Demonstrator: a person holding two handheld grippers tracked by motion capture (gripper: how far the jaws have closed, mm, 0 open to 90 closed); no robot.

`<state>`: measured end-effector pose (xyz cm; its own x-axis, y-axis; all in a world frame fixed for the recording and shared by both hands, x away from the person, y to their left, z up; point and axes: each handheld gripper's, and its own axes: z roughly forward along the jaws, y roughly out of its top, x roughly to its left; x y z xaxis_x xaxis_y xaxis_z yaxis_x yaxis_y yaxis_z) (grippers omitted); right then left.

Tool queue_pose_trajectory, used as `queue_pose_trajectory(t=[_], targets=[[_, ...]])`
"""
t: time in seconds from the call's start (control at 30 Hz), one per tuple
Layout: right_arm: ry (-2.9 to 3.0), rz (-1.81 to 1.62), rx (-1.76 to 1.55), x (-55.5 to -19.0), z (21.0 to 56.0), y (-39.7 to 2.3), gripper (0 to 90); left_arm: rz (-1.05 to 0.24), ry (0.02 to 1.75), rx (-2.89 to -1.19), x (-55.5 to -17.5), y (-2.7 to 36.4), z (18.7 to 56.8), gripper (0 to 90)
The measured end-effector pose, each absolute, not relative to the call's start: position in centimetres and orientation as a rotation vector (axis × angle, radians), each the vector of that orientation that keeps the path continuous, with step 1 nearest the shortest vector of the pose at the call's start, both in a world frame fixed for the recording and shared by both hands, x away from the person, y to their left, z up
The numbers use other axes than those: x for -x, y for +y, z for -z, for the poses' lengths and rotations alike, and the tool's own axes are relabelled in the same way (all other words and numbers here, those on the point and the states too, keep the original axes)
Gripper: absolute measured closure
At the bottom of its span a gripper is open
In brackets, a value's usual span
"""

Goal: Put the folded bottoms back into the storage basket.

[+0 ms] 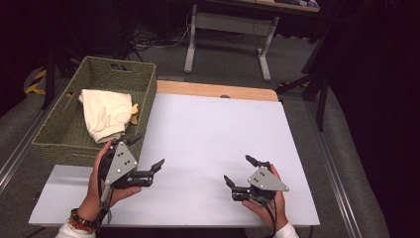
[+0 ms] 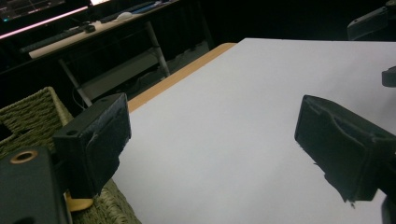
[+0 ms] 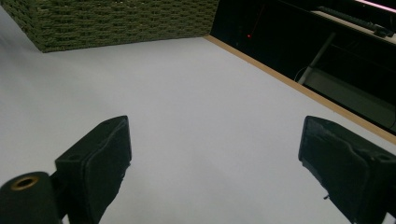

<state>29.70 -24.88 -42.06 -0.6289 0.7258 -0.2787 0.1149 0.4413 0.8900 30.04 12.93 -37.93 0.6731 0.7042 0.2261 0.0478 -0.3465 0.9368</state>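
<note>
A green woven basket (image 1: 64, 130) stands at the table's left edge, and a cream cloth (image 1: 105, 114) is bundled inside it. My left gripper (image 1: 147, 151) hovers just right of the basket's near corner, open, with nothing between its jaws. In the left gripper view the left gripper (image 2: 217, 140) points across the white table top (image 2: 224, 102), the basket (image 2: 28, 116) beside its left jaw. My right gripper (image 1: 237, 169) is low over the table's front right, open and empty. From the right gripper view, the right gripper (image 3: 215, 163) faces the basket (image 3: 116, 21) across bare table.
A wooden strip (image 1: 213, 90) borders the table's far edge. Beyond it stands a desk with white metal legs (image 1: 190, 47) on grey floor. A small yellow item (image 1: 133, 113) lies beside the cloth in the basket. Dark stands flank the table.
</note>
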Motion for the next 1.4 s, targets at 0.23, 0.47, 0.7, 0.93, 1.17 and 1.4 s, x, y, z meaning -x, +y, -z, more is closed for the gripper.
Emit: queue_pose_trajectory(t=[0.23,0.47,0.7,0.93,1.17,1.4], targets=[[2.036,-1.186,-0.703,-29.6,42.1,-24.8,9.8,-0.758,0.570,-1.849,-29.8,12.2,38.4,11.3],[2.037,-1.189,-0.704,-29.2,42.2,-24.9,9.9,-0.740,0.553,-1.878,-29.6,12.1,39.4,11.3],[2.037,-1.182,-0.712,-28.8,42.4,-25.0,9.9,-0.721,0.530,-1.906,-29.4,11.9,40.4,11.2],[2.033,-1.174,-0.717,-28.4,42.6,-25.3,9.9,-0.716,0.517,-1.927,-29.2,12.1,41.5,11.3],[2.038,-1.153,-0.714,-28.2,42.9,-25.3,9.9,-0.697,0.533,-1.948,-29.2,12.9,42.9,11.5],[2.046,-1.145,-0.716,-27.9,43.3,-25.4,9.9,-0.691,0.552,-1.959,-28.9,13.8,43.8,11.1]])
